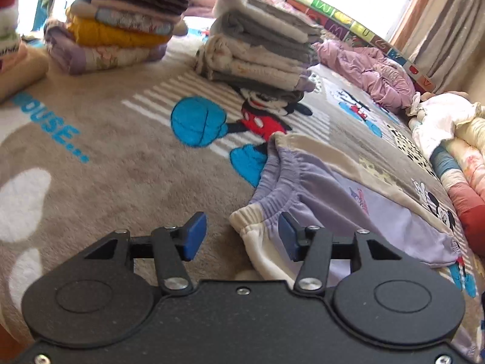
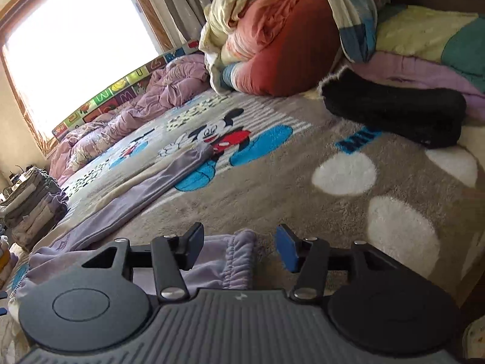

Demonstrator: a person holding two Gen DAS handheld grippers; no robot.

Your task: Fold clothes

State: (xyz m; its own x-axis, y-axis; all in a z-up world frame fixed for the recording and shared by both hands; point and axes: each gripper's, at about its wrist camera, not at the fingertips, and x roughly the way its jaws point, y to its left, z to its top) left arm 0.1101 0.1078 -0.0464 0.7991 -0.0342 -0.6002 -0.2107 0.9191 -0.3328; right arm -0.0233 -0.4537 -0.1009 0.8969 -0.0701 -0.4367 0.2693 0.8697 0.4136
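- Left hand-held gripper [image 1: 239,236]: jaws wide apart, gripping nothing; cream cuff of lilac elastic-waisted fleece trousers [image 1: 327,194] lies between them.
- Right hand-held gripper [image 2: 239,247]: wide open, empty, trousers' gathered waistband [image 2: 236,261] between.

Two stacks of folded laundry stand on the blanket: a colourful stack [image 1: 121,30] and a grey-beige stack [image 1: 260,48]. One lilac pair of pants [image 1: 333,200] lies flat. One crumpled lilac garment [image 1: 372,72] and one black garment [image 2: 394,112] lie apart.

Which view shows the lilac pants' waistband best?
Left wrist: the lilac pants' waistband shows as a full gathered elastic arc, unblocked. Right wrist catches only a short waistband section between the open fingers, partly hidden by the gripper body.
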